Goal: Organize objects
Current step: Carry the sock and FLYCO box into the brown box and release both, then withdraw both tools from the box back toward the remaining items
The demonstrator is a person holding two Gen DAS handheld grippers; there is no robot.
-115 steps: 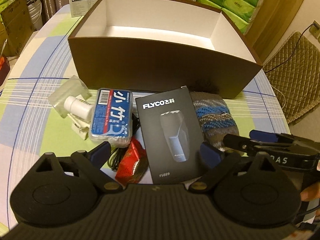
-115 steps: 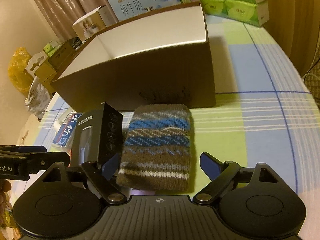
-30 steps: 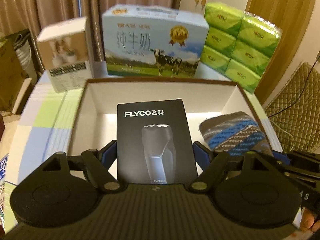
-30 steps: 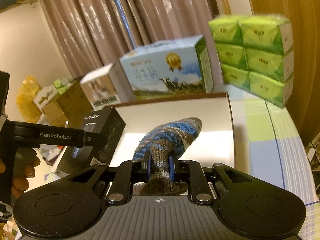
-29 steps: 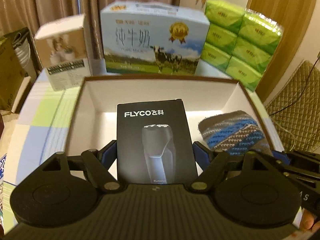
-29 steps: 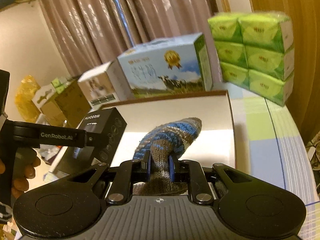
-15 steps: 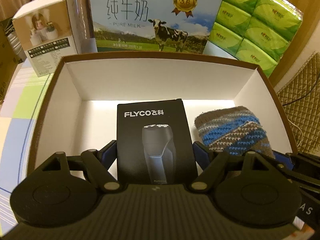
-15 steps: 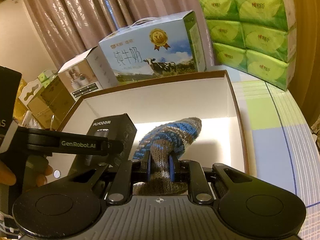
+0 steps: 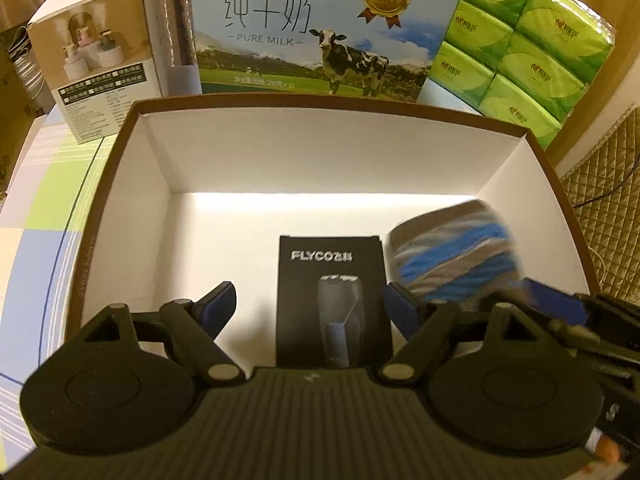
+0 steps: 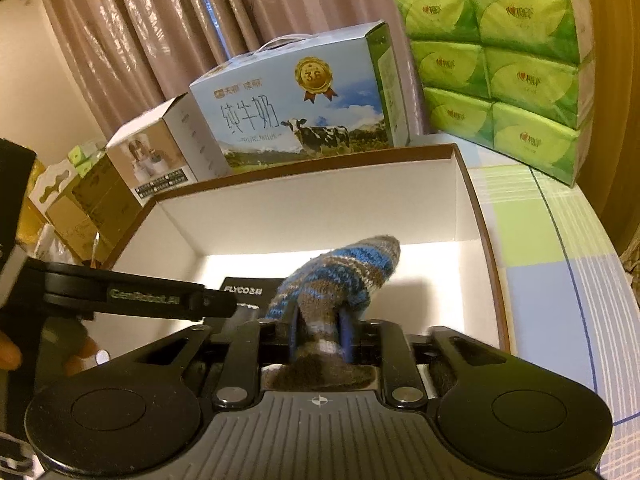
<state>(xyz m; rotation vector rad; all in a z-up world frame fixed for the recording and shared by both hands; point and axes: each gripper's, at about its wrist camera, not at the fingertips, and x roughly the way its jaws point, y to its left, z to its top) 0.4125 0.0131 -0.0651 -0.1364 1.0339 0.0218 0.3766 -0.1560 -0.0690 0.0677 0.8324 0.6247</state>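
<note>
Shaver box set down in the big box, knitted hat held above it.

The left gripper (image 9: 308, 304) had its fingers spread wide, touching nothing; the black shaver box (image 9: 334, 300) lay flat on the white floor of the brown box (image 9: 100, 208) between them. The right gripper (image 10: 319, 338) had its fingers closed tight on the striped knitted hat (image 10: 340, 276), holding it over the brown box's right side, just beside the shaver box. A milk carton (image 9: 316, 28) stood behind on the desk (image 9: 36, 216).
</note>
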